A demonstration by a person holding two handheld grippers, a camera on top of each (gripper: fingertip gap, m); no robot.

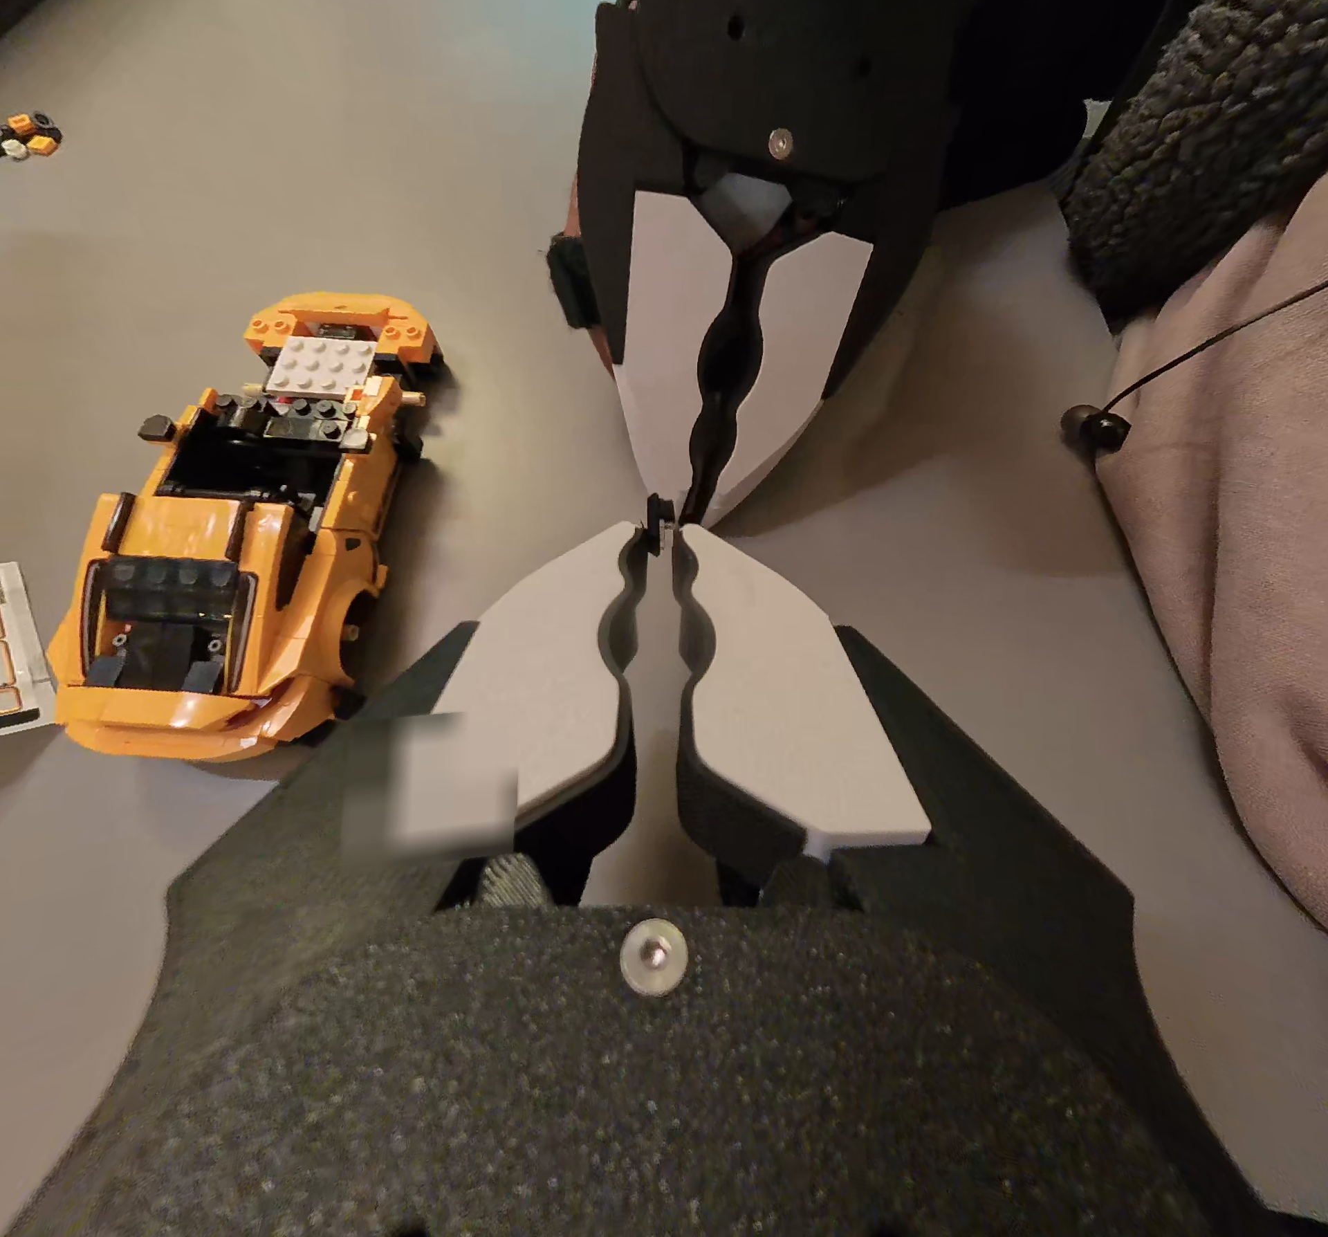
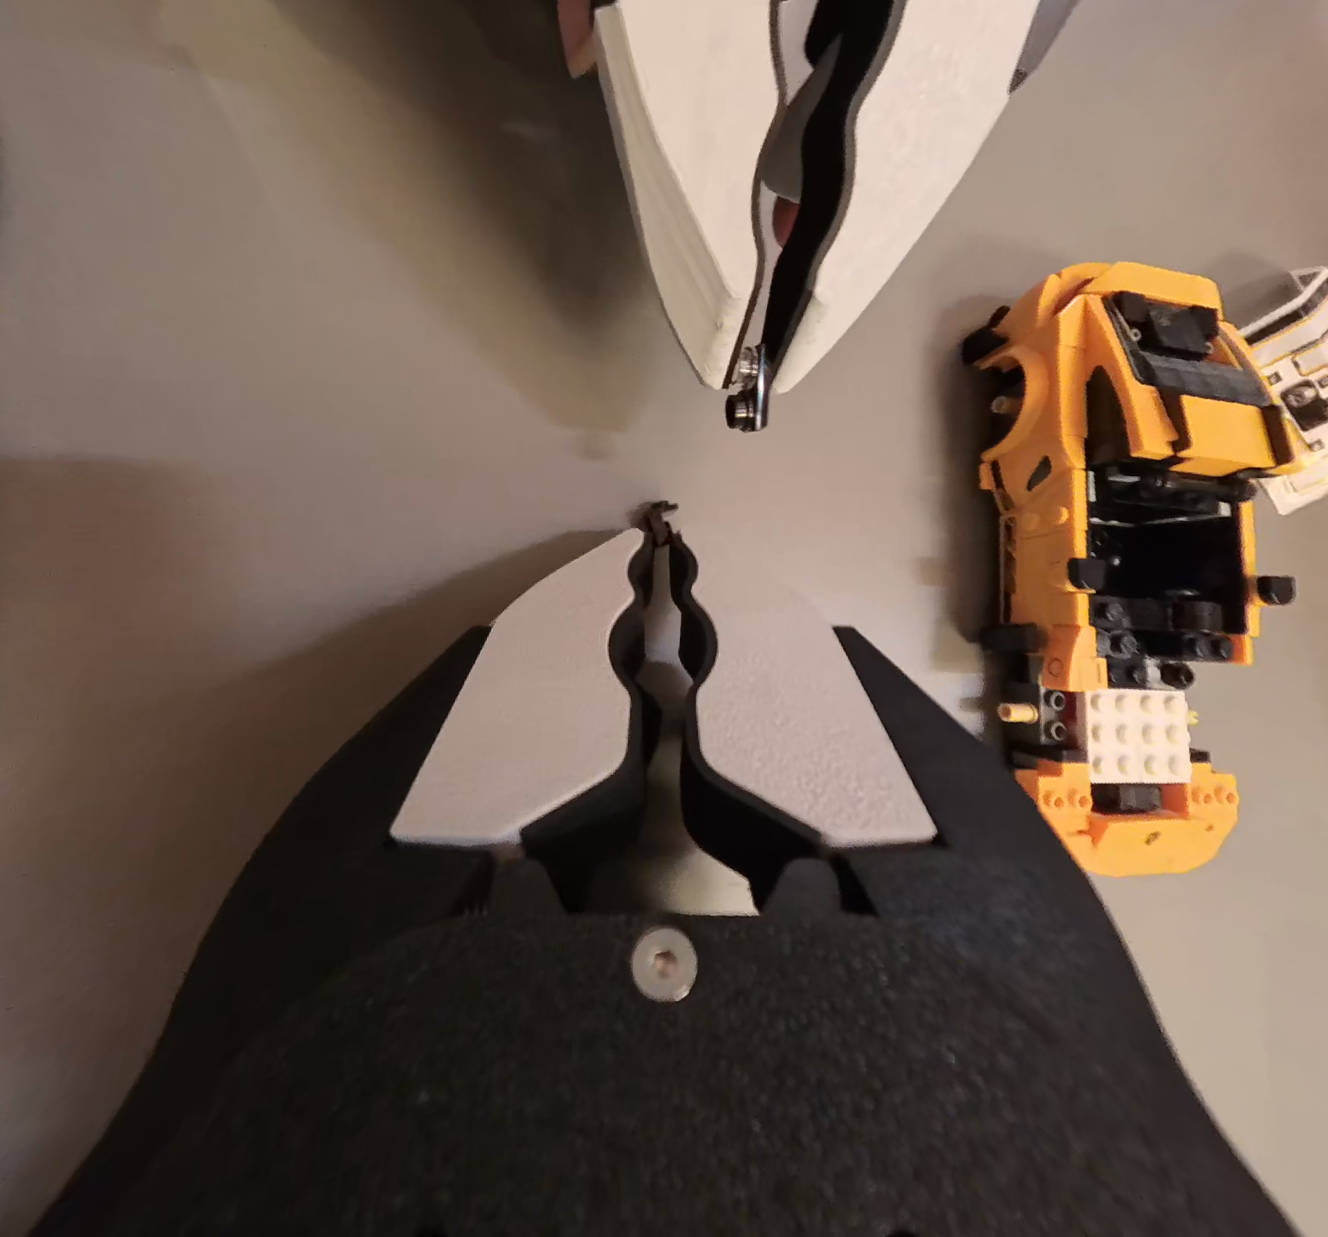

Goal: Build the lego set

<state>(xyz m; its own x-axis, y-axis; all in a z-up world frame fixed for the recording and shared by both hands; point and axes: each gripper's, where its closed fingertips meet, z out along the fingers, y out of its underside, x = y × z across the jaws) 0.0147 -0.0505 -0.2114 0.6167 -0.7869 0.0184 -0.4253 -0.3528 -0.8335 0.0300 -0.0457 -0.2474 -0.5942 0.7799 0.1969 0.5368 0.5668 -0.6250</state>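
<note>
Two small pieces meet tip to tip: the left gripper [image 1: 655,541] pinches a round black piece [image 1: 656,520], the right gripper [image 2: 661,532] clamps a dark bit [image 2: 660,516], the orange car [image 1: 244,541] lying on the worktop [image 1: 359,160] left of the left gripper.

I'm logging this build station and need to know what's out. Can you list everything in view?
lego car: one, orange and black, part-built, on the grey table.
loose pieces: small pile, orange, black, white, far table edge.
printed sheet: one, beside the car's front.
small round piece: one, dark, in left hand-held gripper.
tiny dark piece: one, in right hand-held gripper.
</note>
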